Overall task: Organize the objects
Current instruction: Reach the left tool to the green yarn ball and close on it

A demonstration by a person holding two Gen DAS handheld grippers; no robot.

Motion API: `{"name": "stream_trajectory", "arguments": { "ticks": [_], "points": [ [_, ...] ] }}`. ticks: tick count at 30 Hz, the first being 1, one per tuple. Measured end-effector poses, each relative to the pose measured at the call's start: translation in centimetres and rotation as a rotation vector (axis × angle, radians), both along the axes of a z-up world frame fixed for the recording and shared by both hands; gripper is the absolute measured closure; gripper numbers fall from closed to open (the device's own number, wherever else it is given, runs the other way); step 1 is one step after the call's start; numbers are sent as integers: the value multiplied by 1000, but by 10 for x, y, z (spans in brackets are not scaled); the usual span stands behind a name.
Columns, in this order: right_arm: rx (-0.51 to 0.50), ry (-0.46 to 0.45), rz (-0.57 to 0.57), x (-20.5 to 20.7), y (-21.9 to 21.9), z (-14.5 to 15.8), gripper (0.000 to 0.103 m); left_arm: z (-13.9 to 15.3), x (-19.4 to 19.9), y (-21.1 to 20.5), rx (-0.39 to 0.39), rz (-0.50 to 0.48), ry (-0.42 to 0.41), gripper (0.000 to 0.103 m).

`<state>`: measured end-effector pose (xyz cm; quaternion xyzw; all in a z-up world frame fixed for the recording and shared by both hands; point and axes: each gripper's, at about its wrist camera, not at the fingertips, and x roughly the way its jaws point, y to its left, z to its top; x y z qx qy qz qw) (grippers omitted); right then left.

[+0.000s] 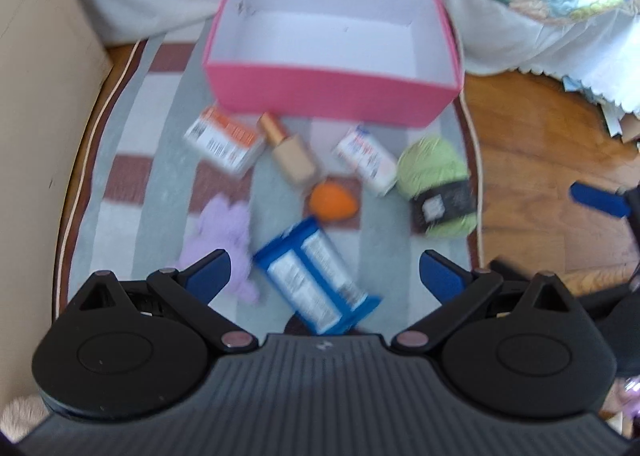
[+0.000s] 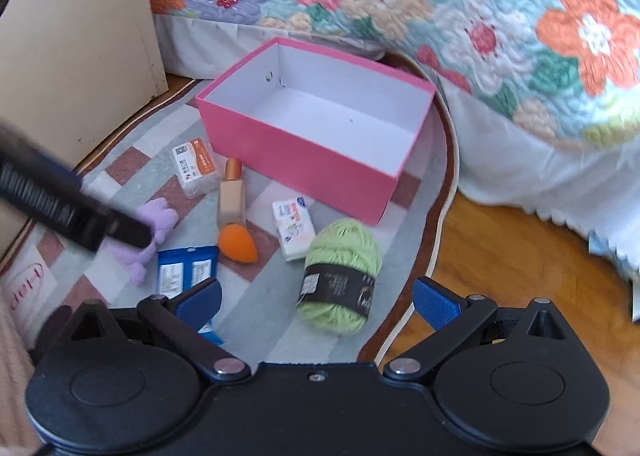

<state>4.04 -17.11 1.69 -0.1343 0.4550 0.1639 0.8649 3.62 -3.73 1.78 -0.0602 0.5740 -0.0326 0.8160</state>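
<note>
An empty pink box (image 1: 328, 92) (image 2: 296, 160) stands on a striped rug. In front of it lie an orange-white packet (image 1: 224, 142) (image 2: 196, 172), a foundation bottle (image 1: 286, 154) (image 2: 231, 192), an orange sponge (image 1: 334, 198) (image 2: 238, 242), a small white packet (image 1: 366, 160) (image 2: 294, 226), green yarn (image 1: 438, 184) (image 2: 340, 276), a purple plush (image 1: 226, 236) (image 2: 154, 232) and a blue wipes pack (image 1: 316, 280) (image 2: 184, 268). My left gripper (image 1: 324, 276) is open above the wipes pack. My right gripper (image 2: 316, 298) is open, just in front of the yarn.
The striped rug (image 1: 132, 144) (image 2: 264, 296) lies on a wooden floor (image 1: 532, 144) (image 2: 500, 256). A bed with a floral quilt (image 2: 440, 8) stands behind the box. A beige cabinet (image 2: 80, 36) stands at the left. The left gripper's body crosses the right wrist view (image 2: 60, 208).
</note>
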Motion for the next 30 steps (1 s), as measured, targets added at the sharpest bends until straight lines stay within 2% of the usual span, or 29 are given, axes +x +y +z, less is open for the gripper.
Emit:
{"name": "stream_trajectory", "arguments": {
  "ticks": [4, 8, 12, 18, 20, 22, 24, 25, 26, 27, 30],
  "points": [
    [-4, -5, 10, 12, -7, -20, 2, -6, 26, -25, -15, -67, -52, 2],
    [-14, -6, 15, 21, -15, -45, 4, -28, 47, -51, -34, -143, -38, 1],
    [6, -15, 44, 24, -21, -69, 4, -59, 67, -70, -108, -182, -22, 2],
    [76, 36, 6, 33, -31, -98, 4, -97, 85, -78, -242, -167, 40, 3],
    [101, 55, -12, 38, -34, -107, 4, -108, 87, -79, -275, -174, 53, 11],
    [123, 73, -32, 44, -37, -117, 5, -118, 88, -80, -288, -191, 62, 36],
    [158, 119, -63, 54, -40, -127, 15, -132, 89, -80, -306, -187, 86, 40],
    [181, 144, -79, 57, -41, -132, 17, -137, 89, -78, -341, -176, 94, 43],
    [197, 167, -96, 61, -41, -136, 25, -141, 89, -75, -383, -162, 98, 46],
    [197, 171, -109, 62, -41, -137, 27, -143, 89, -73, -415, -150, 104, 50],
    [179, 136, -105, 55, -36, -129, 38, -139, 82, -70, -434, -141, 67, 52]
  ]
}}
